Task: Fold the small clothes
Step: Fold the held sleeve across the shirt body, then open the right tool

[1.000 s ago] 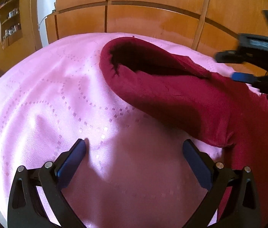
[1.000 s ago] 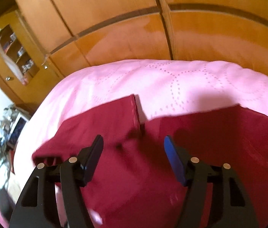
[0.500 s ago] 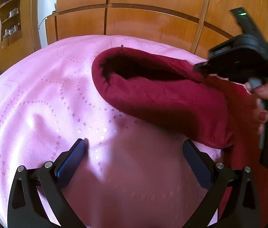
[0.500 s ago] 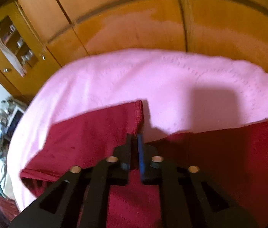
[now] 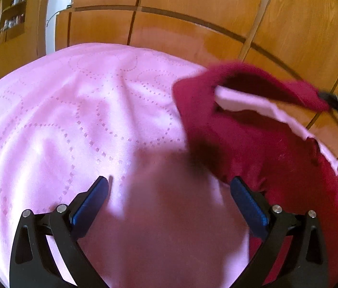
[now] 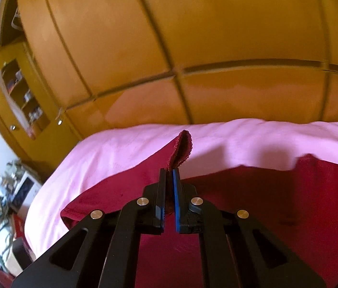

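The right tool point(image 6: 169, 175) pinches a corner of the dark red garment point(image 6: 253, 204), lifted off the pink bedspread point(image 5: 73, 124). The left tool point(image 5: 169, 192) is spread, empty. Soft, light cloth; best gripped at hems.

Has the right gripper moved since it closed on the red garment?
Yes. The right gripper has risen, lifting the red garment's edge off the pink bedspread toward the wooden wardrobe.

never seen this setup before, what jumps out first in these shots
The dark red garment spread over the pink bedspread catches the eye first. The right gripper has its jaws shut on a raised edge of it, while the left gripper hangs open over bare pink cloth beside it.
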The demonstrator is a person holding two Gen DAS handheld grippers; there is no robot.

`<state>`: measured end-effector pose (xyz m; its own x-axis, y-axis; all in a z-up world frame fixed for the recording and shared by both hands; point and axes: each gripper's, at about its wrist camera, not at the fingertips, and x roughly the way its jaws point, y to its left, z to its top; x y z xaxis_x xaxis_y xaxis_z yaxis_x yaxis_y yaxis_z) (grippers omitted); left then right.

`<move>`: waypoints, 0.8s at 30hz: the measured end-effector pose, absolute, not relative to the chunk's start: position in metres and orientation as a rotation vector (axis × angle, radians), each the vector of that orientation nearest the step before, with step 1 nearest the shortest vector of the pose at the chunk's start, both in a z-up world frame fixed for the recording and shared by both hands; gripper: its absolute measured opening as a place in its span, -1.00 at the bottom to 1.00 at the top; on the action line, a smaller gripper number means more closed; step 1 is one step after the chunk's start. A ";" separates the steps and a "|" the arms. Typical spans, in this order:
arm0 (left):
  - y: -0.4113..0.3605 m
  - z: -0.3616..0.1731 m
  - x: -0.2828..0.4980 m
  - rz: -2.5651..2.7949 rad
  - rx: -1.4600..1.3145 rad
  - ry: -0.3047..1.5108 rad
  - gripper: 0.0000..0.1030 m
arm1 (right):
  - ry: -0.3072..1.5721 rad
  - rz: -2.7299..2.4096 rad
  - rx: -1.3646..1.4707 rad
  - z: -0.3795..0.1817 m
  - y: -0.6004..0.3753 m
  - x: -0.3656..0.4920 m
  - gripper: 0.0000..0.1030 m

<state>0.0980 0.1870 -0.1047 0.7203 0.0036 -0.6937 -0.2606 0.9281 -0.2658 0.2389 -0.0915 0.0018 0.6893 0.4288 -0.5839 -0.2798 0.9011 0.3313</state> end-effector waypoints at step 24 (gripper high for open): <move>0.126 -0.104 0.123 0.103 -0.185 0.876 0.96 | 0.761 0.074 0.347 -0.072 -0.246 0.213 -0.91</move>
<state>0.1225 0.1258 -0.1035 0.6367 0.0138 -0.7710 -0.1651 0.9791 -0.1188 0.2128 -0.2456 -0.0720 0.7245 0.1903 -0.6625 0.0583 0.9408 0.3340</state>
